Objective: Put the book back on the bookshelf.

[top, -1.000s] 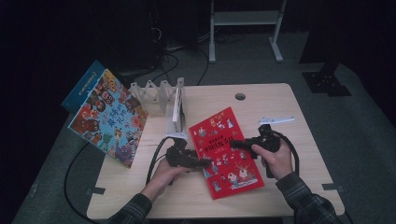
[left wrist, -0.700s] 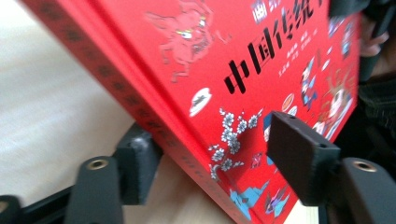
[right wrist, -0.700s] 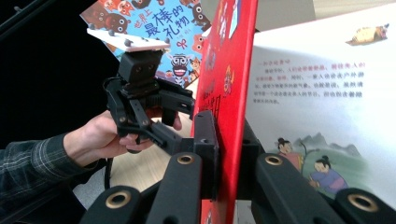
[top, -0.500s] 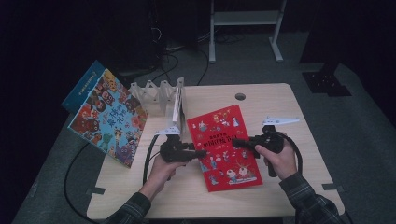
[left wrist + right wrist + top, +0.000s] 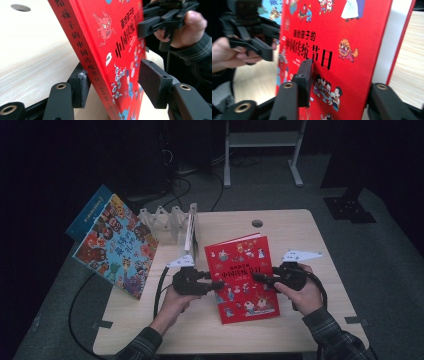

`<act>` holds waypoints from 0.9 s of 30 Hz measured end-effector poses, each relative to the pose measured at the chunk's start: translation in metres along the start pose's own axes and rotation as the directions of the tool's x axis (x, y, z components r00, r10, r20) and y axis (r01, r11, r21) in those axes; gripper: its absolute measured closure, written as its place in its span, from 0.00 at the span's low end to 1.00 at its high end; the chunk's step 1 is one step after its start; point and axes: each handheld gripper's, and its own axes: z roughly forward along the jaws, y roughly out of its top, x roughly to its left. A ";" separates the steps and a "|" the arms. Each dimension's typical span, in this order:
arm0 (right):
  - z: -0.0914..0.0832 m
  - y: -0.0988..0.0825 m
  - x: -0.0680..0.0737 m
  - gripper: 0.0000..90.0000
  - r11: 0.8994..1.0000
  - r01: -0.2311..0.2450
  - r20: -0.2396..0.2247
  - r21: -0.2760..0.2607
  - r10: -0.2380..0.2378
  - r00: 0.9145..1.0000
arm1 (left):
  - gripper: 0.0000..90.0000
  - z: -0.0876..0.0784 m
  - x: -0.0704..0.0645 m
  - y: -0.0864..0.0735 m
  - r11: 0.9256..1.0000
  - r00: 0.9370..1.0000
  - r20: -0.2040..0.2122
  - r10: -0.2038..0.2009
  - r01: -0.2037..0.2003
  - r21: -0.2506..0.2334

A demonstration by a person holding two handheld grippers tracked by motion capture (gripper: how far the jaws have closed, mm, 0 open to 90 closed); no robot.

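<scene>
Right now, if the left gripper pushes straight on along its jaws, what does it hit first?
Likely the red book: the left gripper already straddles its spine edge. Beyond it, the right gripper.

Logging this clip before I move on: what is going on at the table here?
A person is raising a red book off the wooden table with a gripper in each hand. The left gripper has the spine edge between its jaws, which have just been closing. The right gripper straddles the page edge, its jaws just opening. Two more picture books lean against a white folding rack at the left.
</scene>
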 end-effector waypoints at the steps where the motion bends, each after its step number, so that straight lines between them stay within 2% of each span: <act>1: 0.000 -0.002 -0.001 0.60 1.000 0.004 0.008 0.001 -0.004 1.000 | 0.47 0.001 -0.001 0.000 1.000 1.000 0.003 0.002 -0.002 0.000; 6: -0.001 -0.008 -0.004 0.57 1.000 -0.009 0.019 0.007 0.009 1.000 | 0.43 0.007 -0.005 0.000 0.999 1.000 -0.005 0.030 -0.030 0.032; 11: -0.002 -0.011 -0.005 0.56 1.000 -0.015 0.023 0.003 0.015 1.000 | 0.43 0.009 -0.006 0.000 0.999 0.999 0.000 0.033 -0.033 0.028; 27: -0.003 -0.015 -0.004 0.54 1.000 -0.011 0.039 -0.012 0.011 0.999 | 0.40 0.012 -0.003 -0.001 1.000 0.999 0.048 -0.021 0.021 0.002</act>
